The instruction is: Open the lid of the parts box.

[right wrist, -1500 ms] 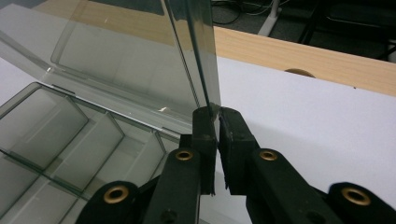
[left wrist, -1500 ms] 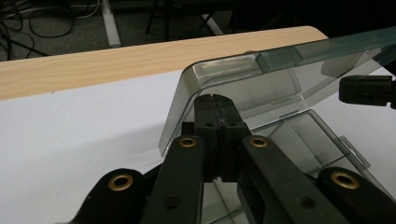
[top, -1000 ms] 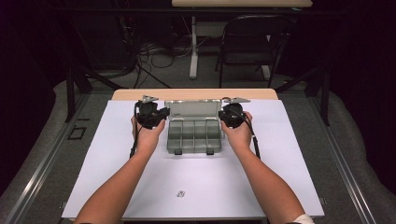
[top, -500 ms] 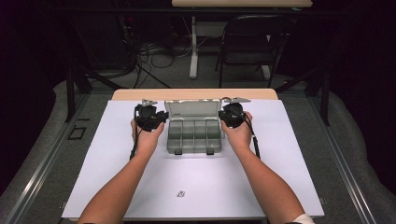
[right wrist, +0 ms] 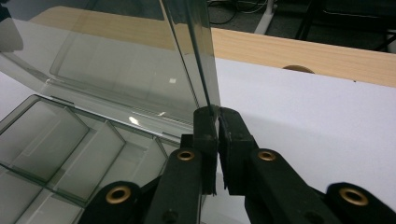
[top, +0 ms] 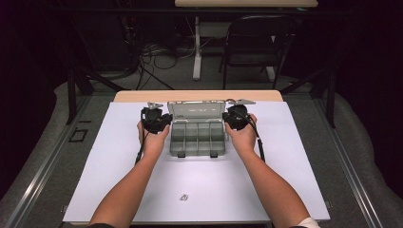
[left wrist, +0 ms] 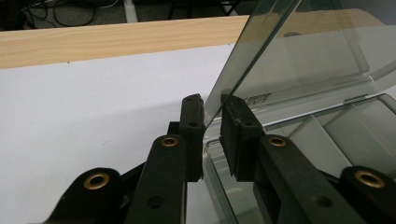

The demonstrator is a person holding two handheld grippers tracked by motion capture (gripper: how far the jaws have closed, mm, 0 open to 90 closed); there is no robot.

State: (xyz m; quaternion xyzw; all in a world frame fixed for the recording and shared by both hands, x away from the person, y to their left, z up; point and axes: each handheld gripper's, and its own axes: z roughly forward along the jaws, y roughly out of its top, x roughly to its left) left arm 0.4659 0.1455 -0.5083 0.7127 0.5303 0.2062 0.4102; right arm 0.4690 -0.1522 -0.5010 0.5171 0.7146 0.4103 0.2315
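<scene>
A clear grey compartment box (top: pixel 197 140) sits in the middle of the white table top, its lid (top: pixel 197 110) standing up at the back. My left gripper (top: pixel 160 118) is at the lid's left end and my right gripper (top: pixel 232 117) at its right end. In the left gripper view the left gripper (left wrist: pixel 212 116) has the lid's side edge (left wrist: pixel 261 51) pinched between its black jaws. In the right gripper view the right gripper (right wrist: pixel 218 126) is shut on the other side edge of the lid (right wrist: pixel 191 51), above the empty compartments (right wrist: pixel 60 140).
White sheet (top: pixel 119 180) covers the table, with a wooden strip (top: pixel 197 95) along its far edge. A small dark mark (top: pixel 183 196) lies near the front. A chair (top: pixel 256 42), a table leg and floor cables stand beyond the table.
Almost nothing differs. The left gripper has shifted very slightly at the lid's left end; the right gripper and the box have stayed put.
</scene>
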